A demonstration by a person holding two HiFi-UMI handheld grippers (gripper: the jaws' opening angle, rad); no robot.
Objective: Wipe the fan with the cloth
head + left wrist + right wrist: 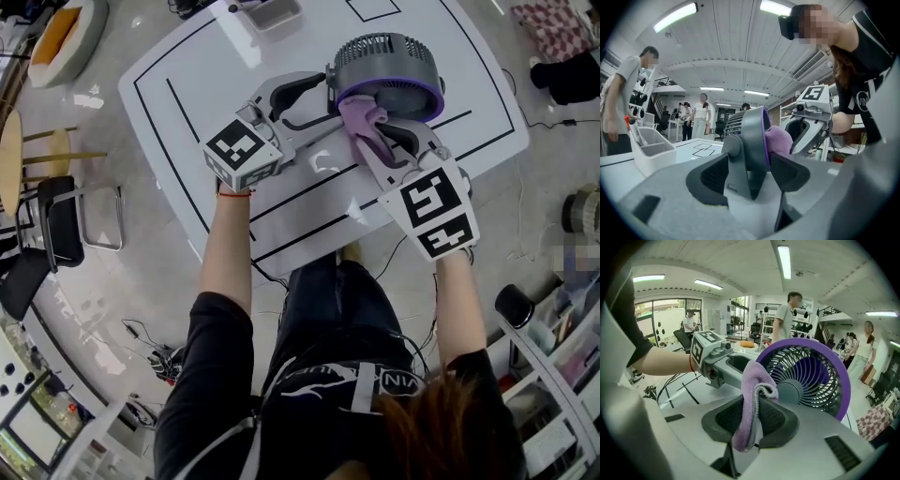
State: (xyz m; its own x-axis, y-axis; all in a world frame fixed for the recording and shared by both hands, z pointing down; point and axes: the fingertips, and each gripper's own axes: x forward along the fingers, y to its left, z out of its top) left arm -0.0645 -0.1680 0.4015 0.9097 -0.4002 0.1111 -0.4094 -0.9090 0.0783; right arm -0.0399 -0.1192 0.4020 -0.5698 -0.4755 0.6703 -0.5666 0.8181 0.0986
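Note:
A grey fan with a purple front ring stands on the white table. My left gripper is shut on the fan's left edge; in the left gripper view its pads clamp the grey housing and purple ring of the fan. My right gripper is shut on a folded purple cloth, whose top lies against the ring's lower left. In the right gripper view the cloth hangs between the jaws of this gripper, in front of the fan's grille. The cloth also shows behind the ring.
A clear plastic bin sits at the table's far edge, also seen as the bin left of the fan. Chairs stand on the floor at the left. Several people stand in the room beyond the table.

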